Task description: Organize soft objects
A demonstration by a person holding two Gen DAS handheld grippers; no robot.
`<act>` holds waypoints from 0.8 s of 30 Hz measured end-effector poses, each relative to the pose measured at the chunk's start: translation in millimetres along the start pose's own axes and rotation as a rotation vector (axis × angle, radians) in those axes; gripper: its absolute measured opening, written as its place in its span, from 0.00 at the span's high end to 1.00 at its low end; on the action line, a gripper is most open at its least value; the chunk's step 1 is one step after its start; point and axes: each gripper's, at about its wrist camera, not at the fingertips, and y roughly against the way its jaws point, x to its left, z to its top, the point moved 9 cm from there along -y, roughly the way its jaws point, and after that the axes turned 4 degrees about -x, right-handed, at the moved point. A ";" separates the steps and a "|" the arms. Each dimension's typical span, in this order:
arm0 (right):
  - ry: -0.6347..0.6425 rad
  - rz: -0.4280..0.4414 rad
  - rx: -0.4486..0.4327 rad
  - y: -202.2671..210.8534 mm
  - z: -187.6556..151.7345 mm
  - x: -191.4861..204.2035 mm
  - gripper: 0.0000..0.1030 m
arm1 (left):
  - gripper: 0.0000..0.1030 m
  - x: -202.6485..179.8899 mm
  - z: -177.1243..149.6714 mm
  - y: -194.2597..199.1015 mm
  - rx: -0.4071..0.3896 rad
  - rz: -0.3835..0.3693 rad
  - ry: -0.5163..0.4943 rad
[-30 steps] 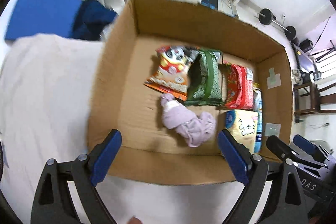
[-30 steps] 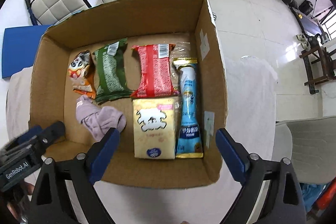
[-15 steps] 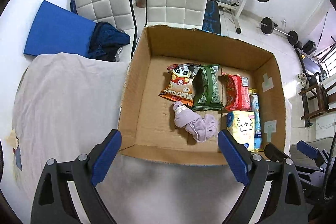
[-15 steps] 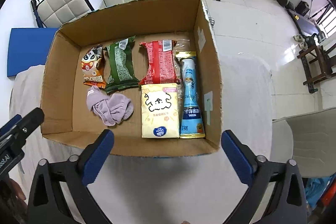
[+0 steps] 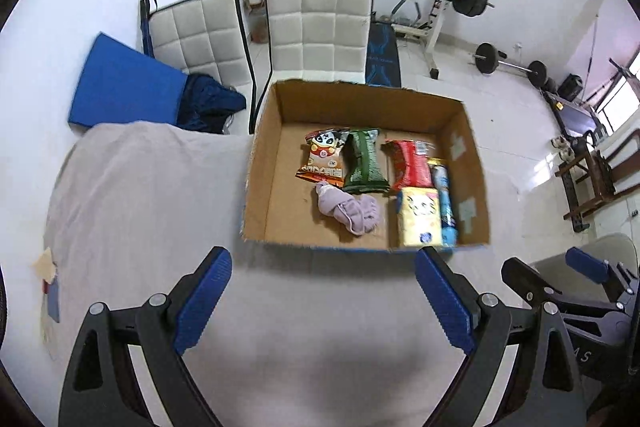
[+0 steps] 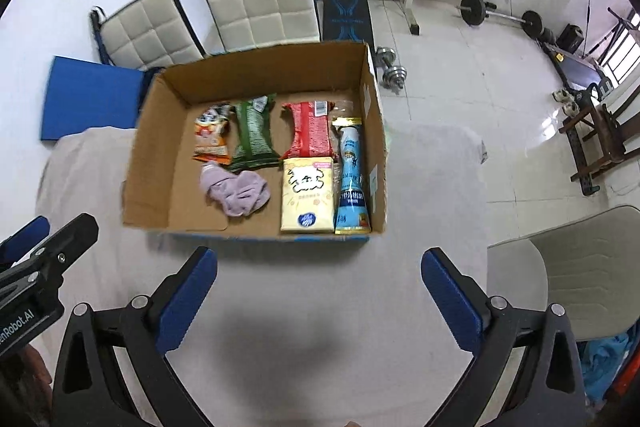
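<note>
Nearing the end of sorting

We held both grippers, left gripper (image 5: 323, 301) and right gripper (image 6: 319, 297), spread and empty; every soft object lay inside the box (image 6: 256, 83).

"enRobot.AI" is read in white on the black body of the left gripper (image 6: 28, 259), cut off at the frame edge | "A S" is made out on the right gripper (image 5: 560, 283) body | package prints are not legible
</note>
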 end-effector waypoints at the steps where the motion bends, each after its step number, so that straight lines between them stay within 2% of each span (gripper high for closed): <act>1: 0.001 0.003 -0.012 12.7 -4.5 -0.5 0.00 | 0.09 -1.8 -3.0 16.4 -0.015 0.005 -0.010; 5: -0.006 0.012 -0.048 59.3 -20.0 -3.8 0.00 | 0.09 -7.5 -12.2 60.5 -0.049 0.007 -0.027; 13: 0.013 0.044 -0.160 156.8 -46.1 -1.1 0.00 | 0.09 -11.2 -31.1 119.1 -0.076 -0.002 -0.040; 19: 0.040 0.054 -0.207 210.2 -63.4 2.2 0.00 | 0.09 -14.1 -49.4 137.6 -0.063 -0.031 -0.023; 24: 0.058 0.054 -0.210 236.3 -79.7 5.3 0.00 | 0.09 -11.6 -58.8 156.2 -0.074 -0.035 -0.013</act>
